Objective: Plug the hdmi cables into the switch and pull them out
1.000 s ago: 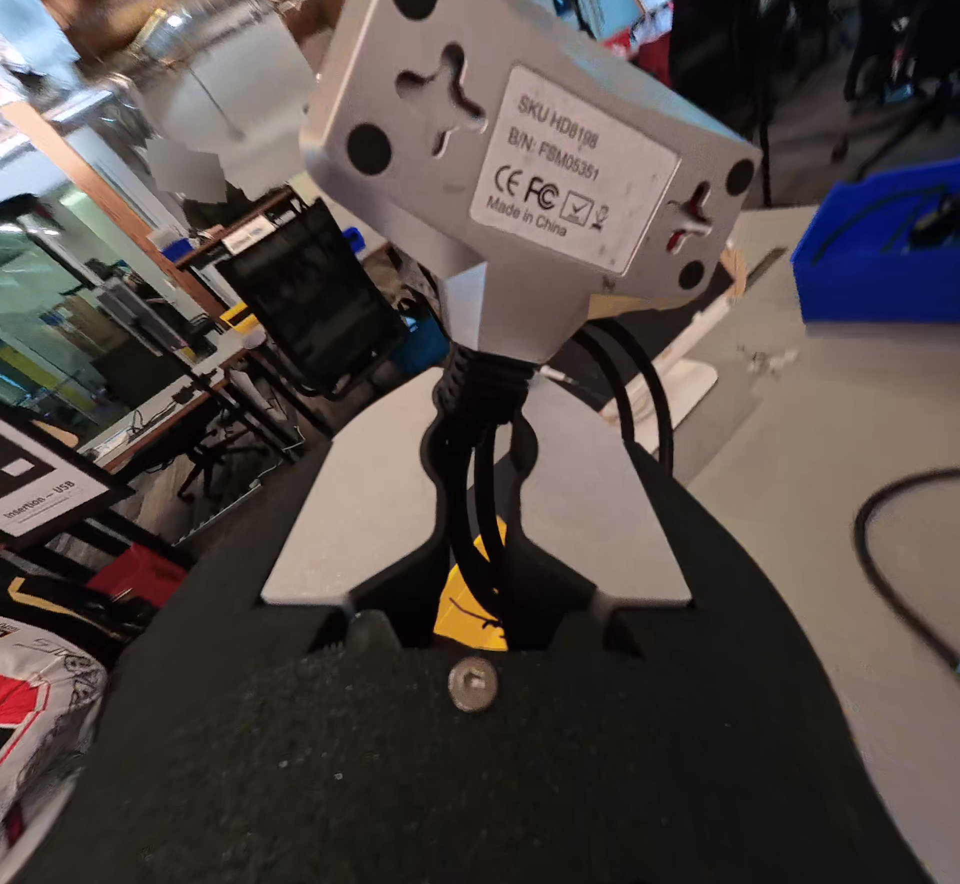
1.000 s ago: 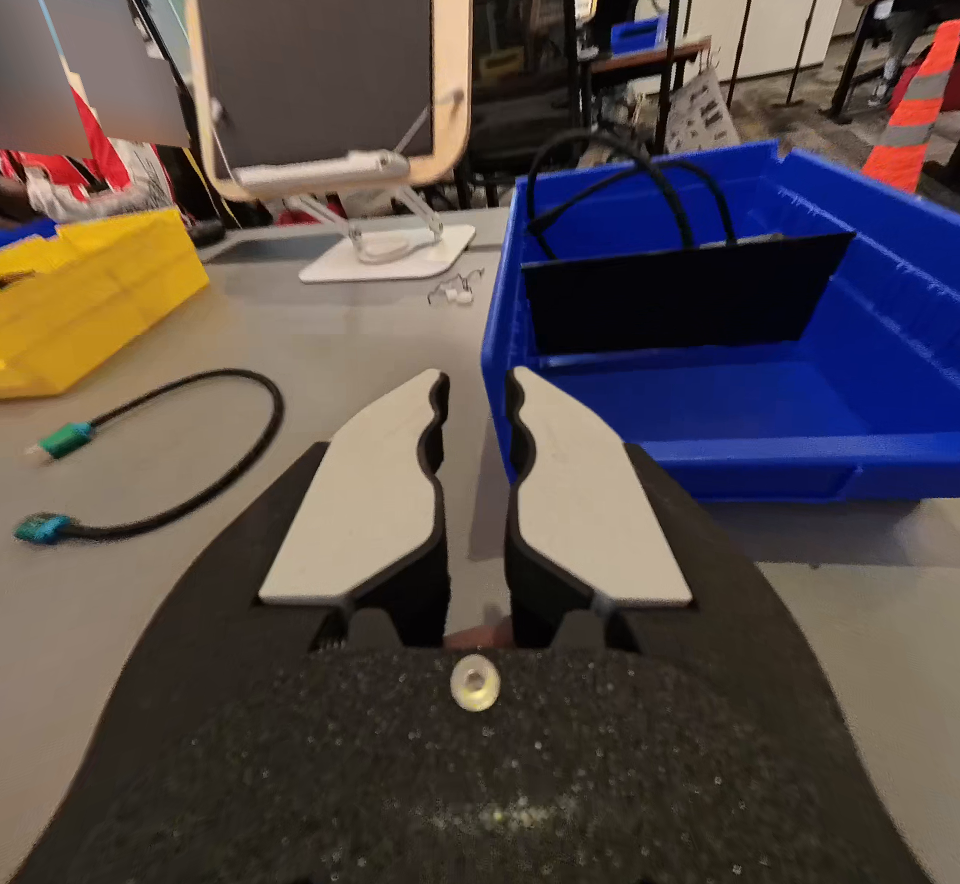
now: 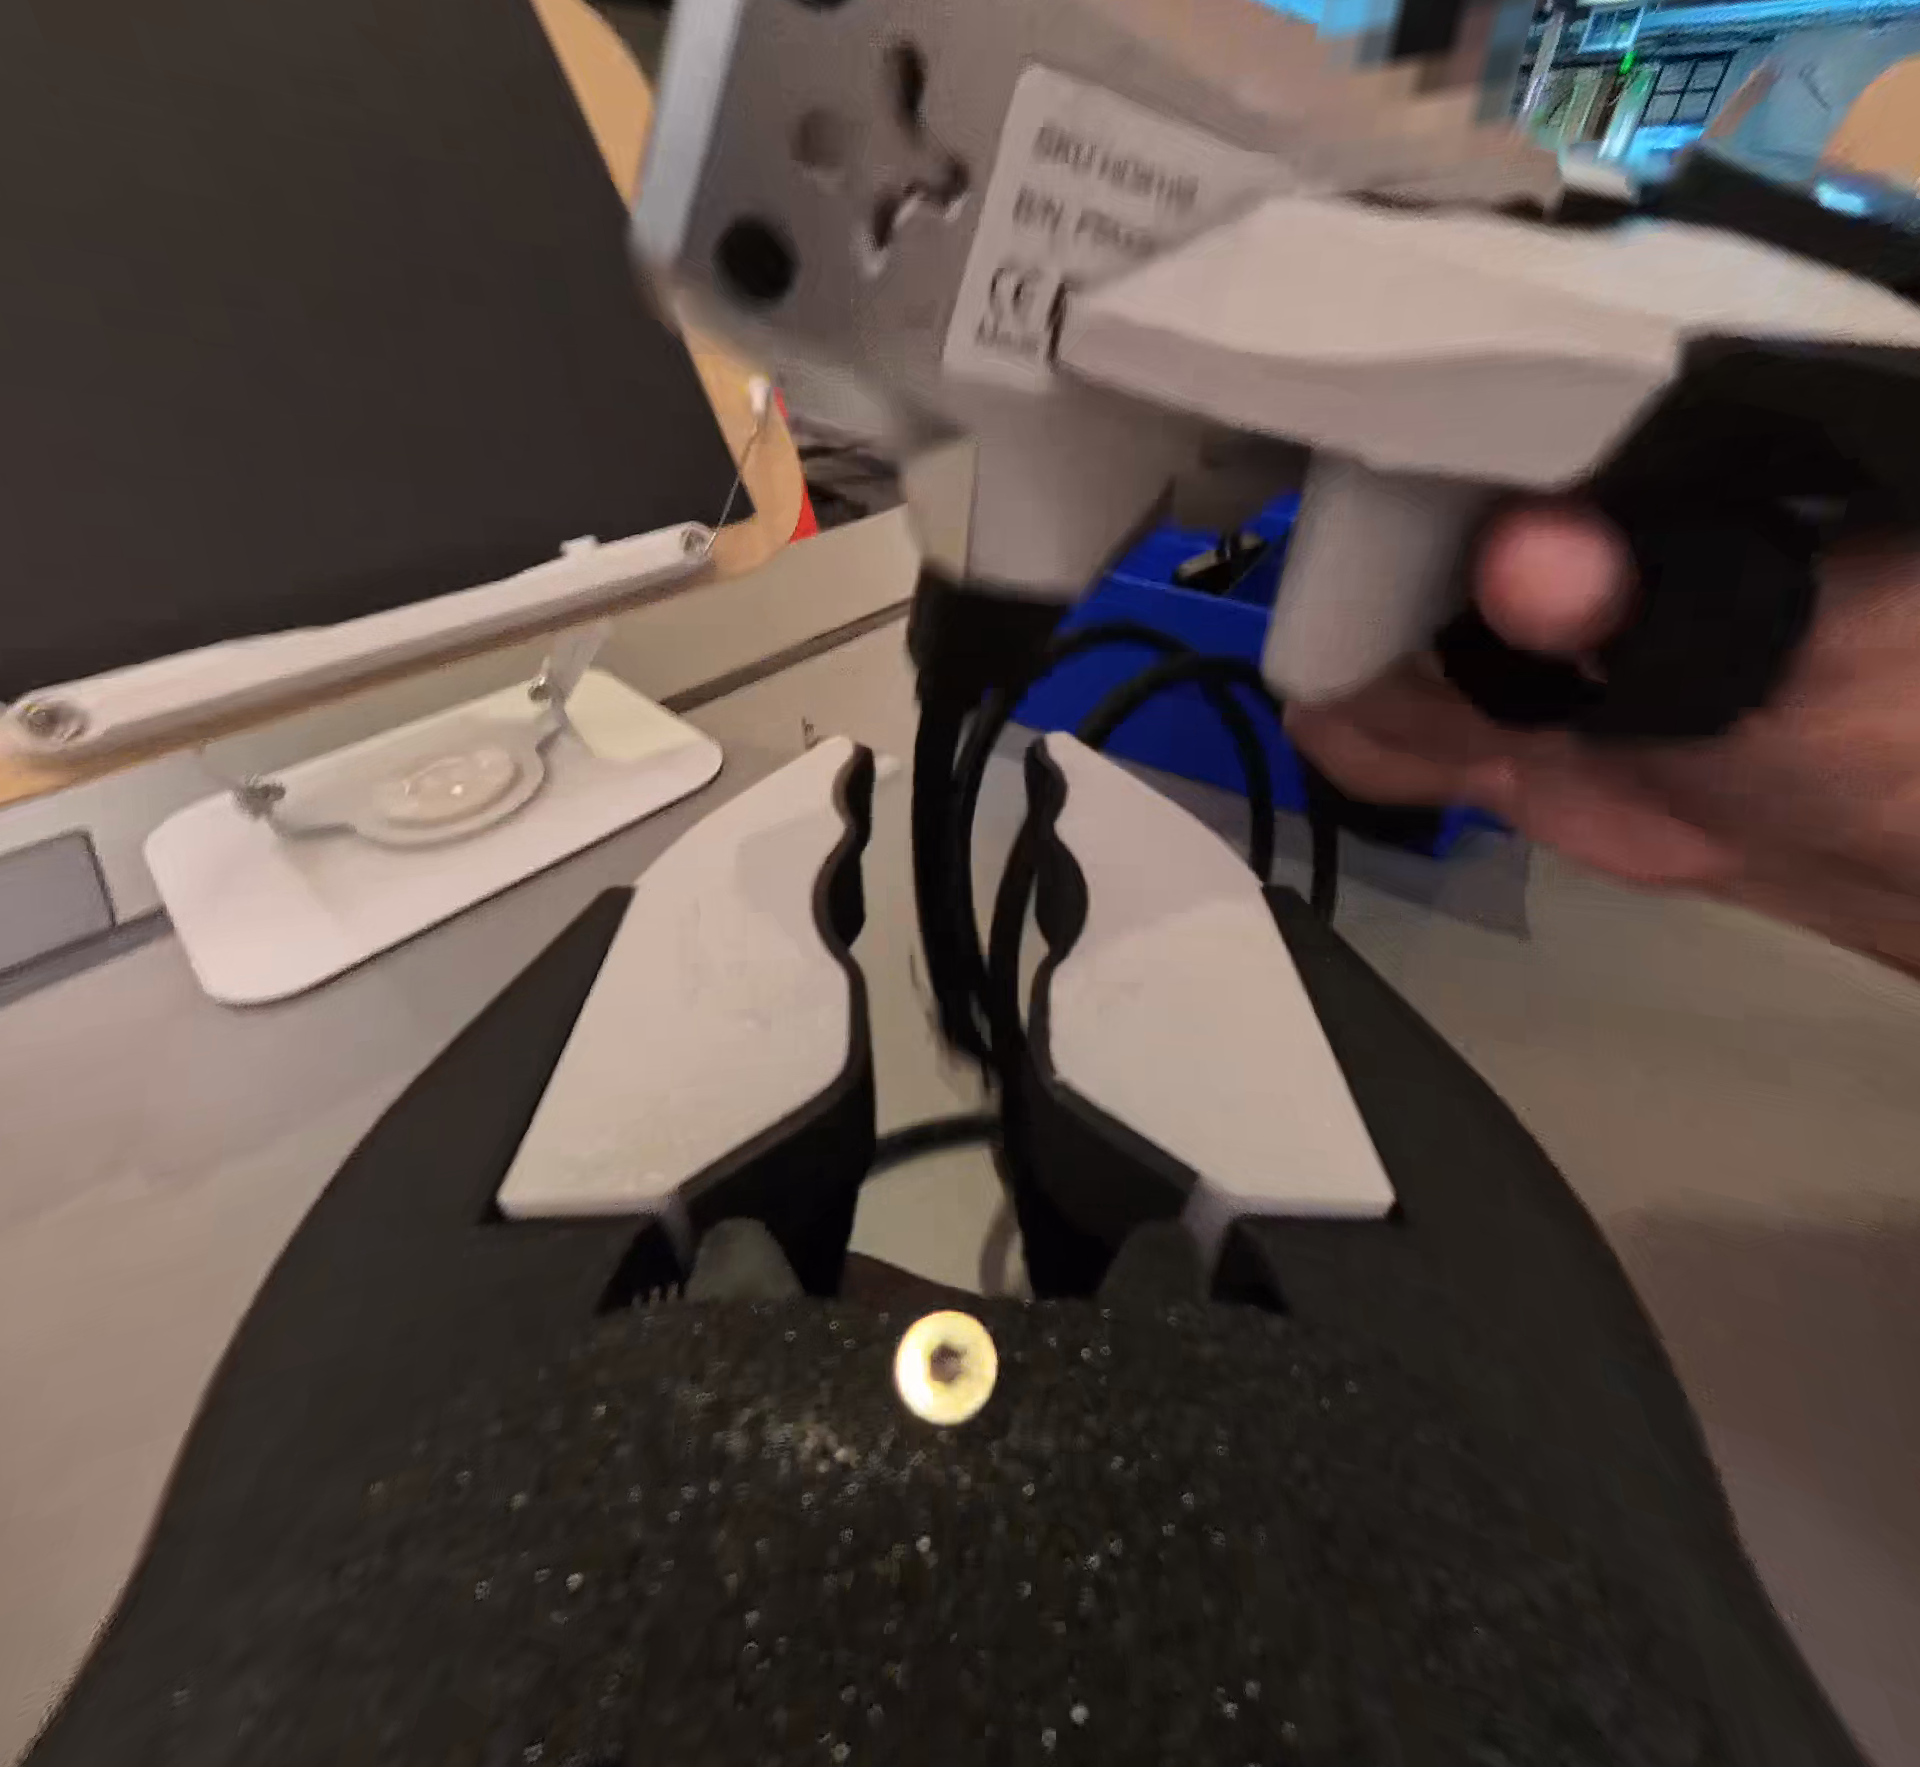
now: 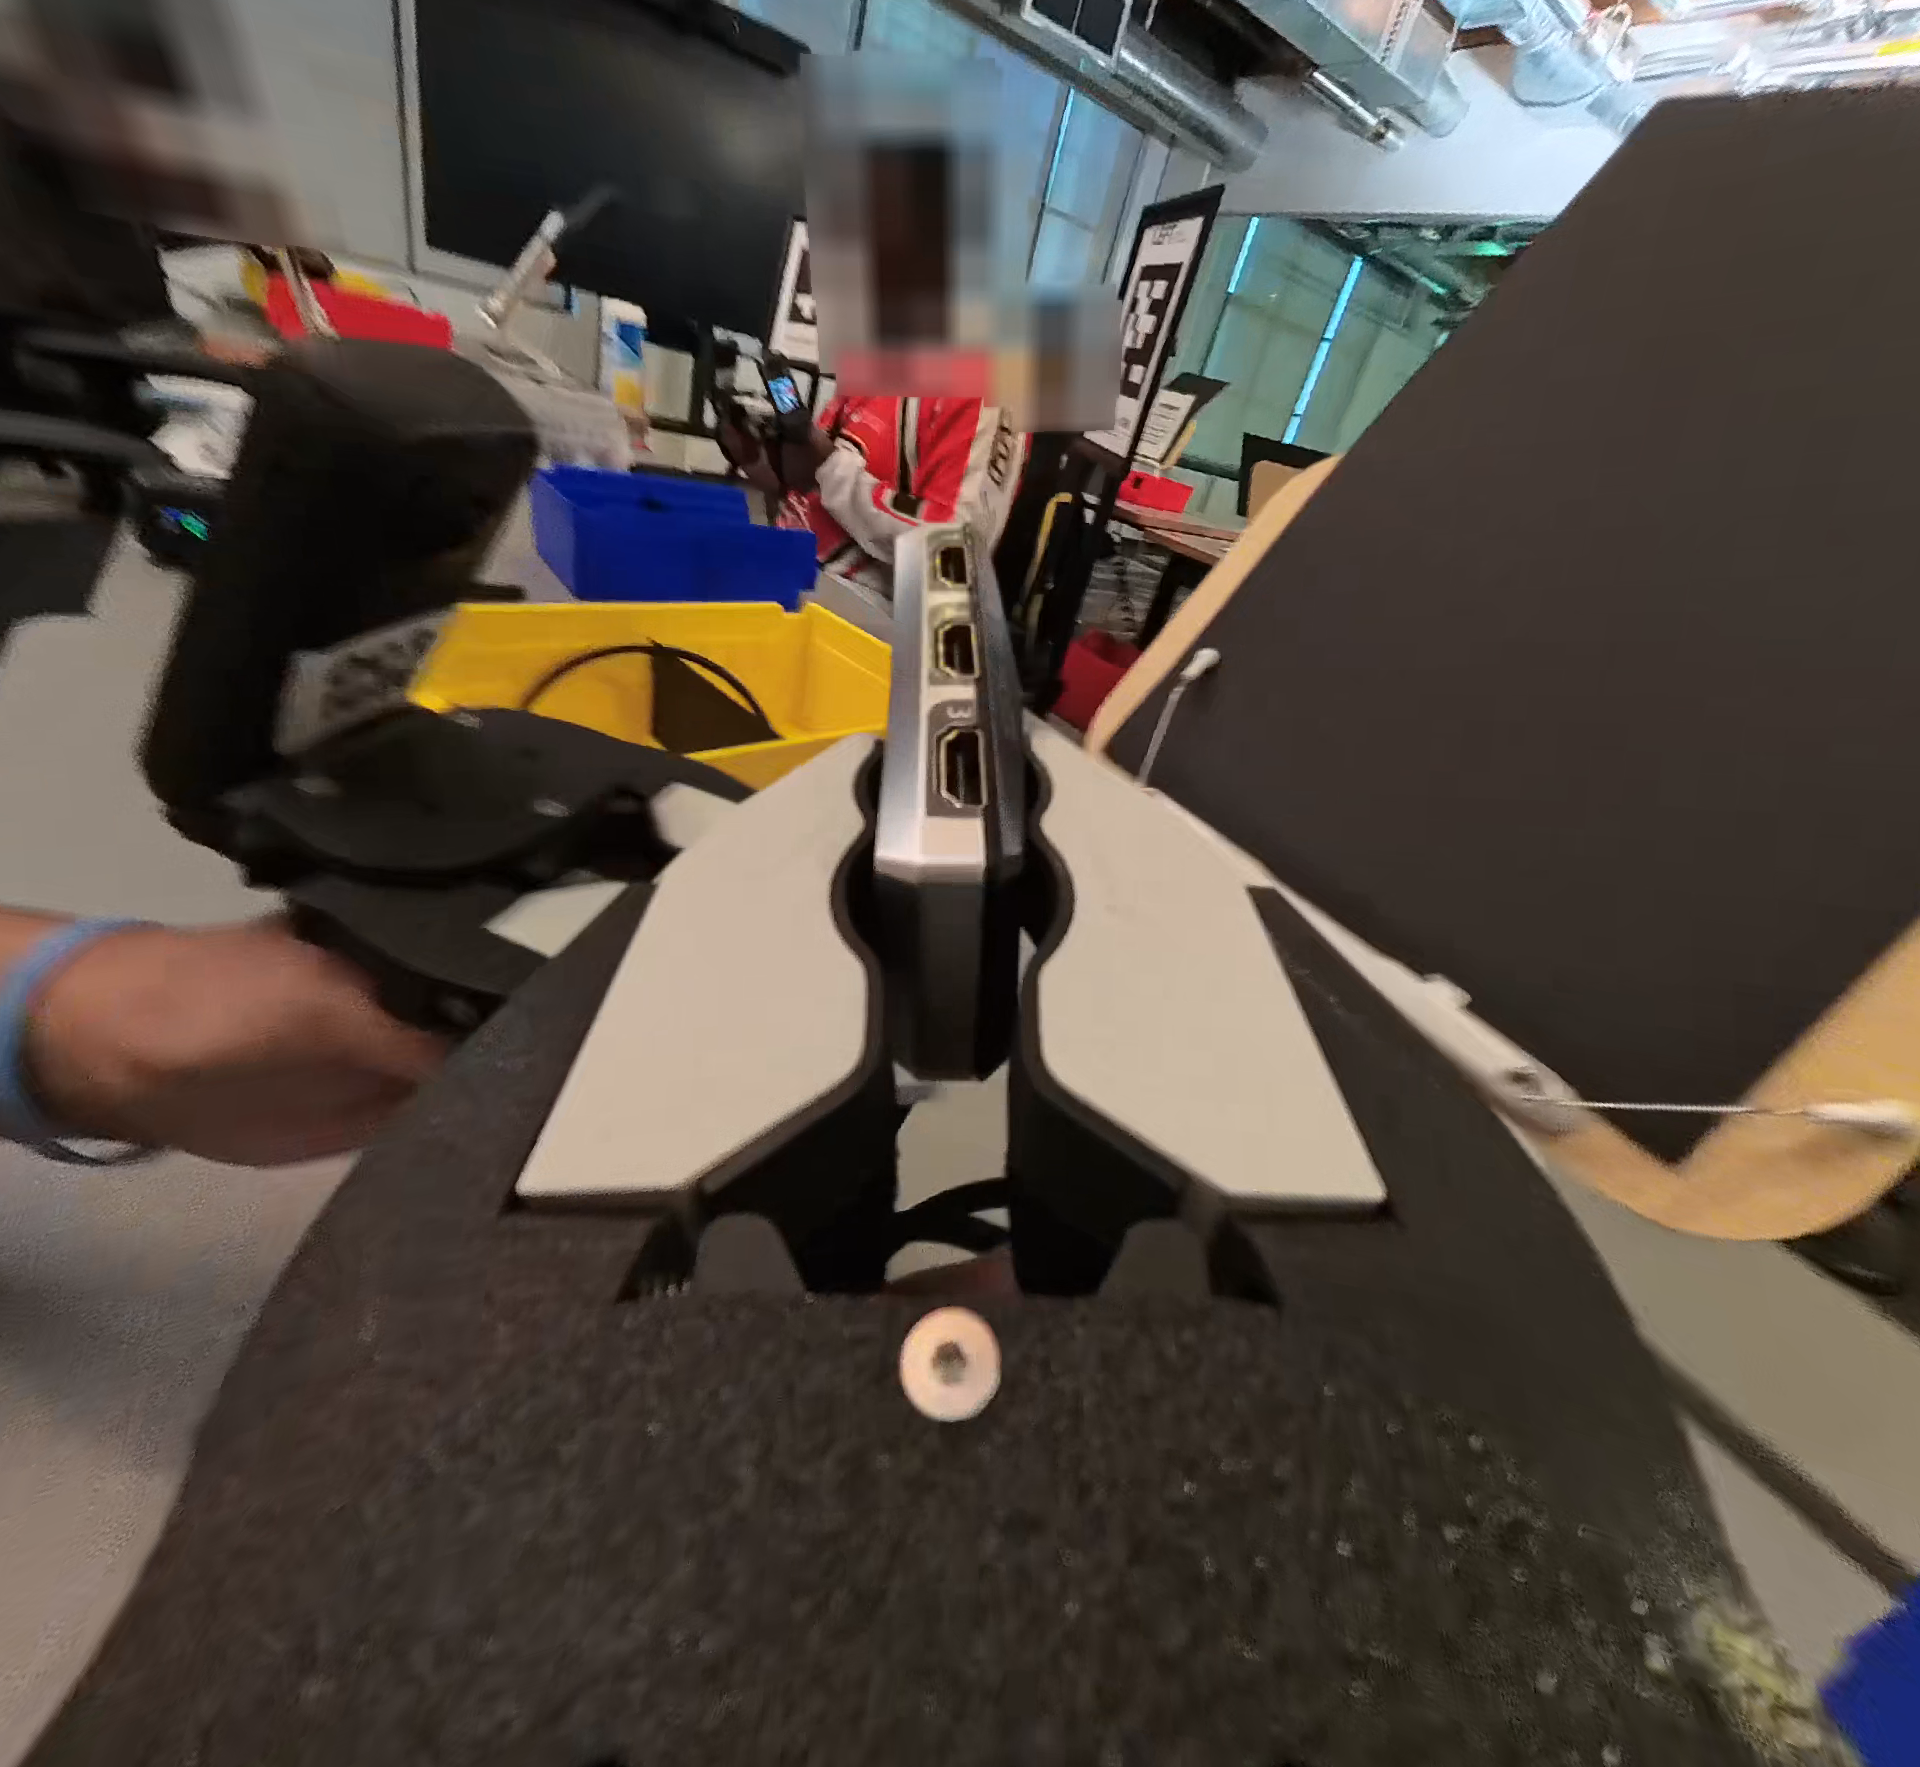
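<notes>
Your right claw (image 4: 951,844) is clamped on the one silver switch (image 4: 940,782), its two fingers pressed against the switch's broad faces. Three empty ports show in a row along the narrow edge that faces back at you; the switch's long axis runs straight out ahead of that claw, tilted upward.

Your left claw (image 3: 940,824) stands partly open with nothing gripped. Black cables (image 3: 951,896) hang through its gap from a plug at the switch's lower edge; they look like two strands, but blur keeps the count unsure. From here the switch (image 3: 831,159) hangs above and ahead of the left claw, its labelled underside toward you, with the right claw (image 3: 1143,429) reaching in from the right.

Below is a pale grey counter (image 3: 156,1146). A dark panel on a white stand (image 3: 436,834) sits ahead-left of the left claw. One yellow bin (image 4: 623,668) and a blue bin (image 4: 665,543) lie ahead-left of the right claw. Overhead run silver ducts (image 4: 1143,3).
</notes>
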A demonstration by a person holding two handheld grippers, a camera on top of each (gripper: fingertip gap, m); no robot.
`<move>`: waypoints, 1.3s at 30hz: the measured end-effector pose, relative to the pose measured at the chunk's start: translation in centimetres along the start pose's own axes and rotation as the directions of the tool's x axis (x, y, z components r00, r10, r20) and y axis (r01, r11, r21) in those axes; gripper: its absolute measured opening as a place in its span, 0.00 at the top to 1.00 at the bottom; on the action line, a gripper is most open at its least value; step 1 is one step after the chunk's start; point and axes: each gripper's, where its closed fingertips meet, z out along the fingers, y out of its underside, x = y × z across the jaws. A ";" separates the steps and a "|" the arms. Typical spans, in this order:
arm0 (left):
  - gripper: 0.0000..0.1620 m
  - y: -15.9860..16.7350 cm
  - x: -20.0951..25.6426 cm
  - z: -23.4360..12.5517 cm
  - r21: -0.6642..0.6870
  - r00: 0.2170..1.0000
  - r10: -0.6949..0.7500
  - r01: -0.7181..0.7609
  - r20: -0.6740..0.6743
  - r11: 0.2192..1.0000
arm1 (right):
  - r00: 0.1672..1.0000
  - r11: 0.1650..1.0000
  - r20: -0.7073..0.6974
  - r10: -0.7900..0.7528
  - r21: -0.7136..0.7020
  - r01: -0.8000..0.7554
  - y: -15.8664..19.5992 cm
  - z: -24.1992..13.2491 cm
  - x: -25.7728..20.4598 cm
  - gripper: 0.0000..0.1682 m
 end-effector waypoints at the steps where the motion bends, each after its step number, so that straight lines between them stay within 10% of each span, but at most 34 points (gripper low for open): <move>1: 0.83 0.4 -0.4 -1.1 -0.017 1.000 -0.017 0.017 -0.002 1.000 | 0.999 0.999 -0.020 -0.043 -0.009 0.043 -0.2 0.1 0.8 0.87; 6: 0.84 4.8 -1.9 -7.9 -0.207 0.992 -0.126 0.126 0.017 0.970 | 0.937 0.933 0.014 -0.348 -0.091 0.348 -0.7 0.4 3.0 0.87; 12: 0.81 10.8 1.2 -15.1 -0.445 0.992 -0.126 0.105 -0.017 0.889 | 0.861 0.837 0.182 -0.475 -0.209 0.505 7.2 1.2 -0.7 0.87; 25: 0.77 17.7 -3.7 -15.5 -0.626 0.962 0.007 0.172 0.273 0.760 | 0.899 0.873 0.198 -0.392 -0.228 0.431 13.0 -0.4 -4.9 0.87; 33: 0.92 15.8 -5.9 -15.9 -0.643 0.943 0.079 0.157 0.323 0.750 | 0.903 0.879 0.169 -0.395 -0.217 0.425 12.5 -0.6 -4.5 0.87; 39: 0.94 2.8 -10.6 -25.9 -0.693 0.824 0.373 0.034 0.427 0.720 | 0.910 0.882 0.129 -0.394 -0.225 0.413 12.0 -1.1 -3.0 0.87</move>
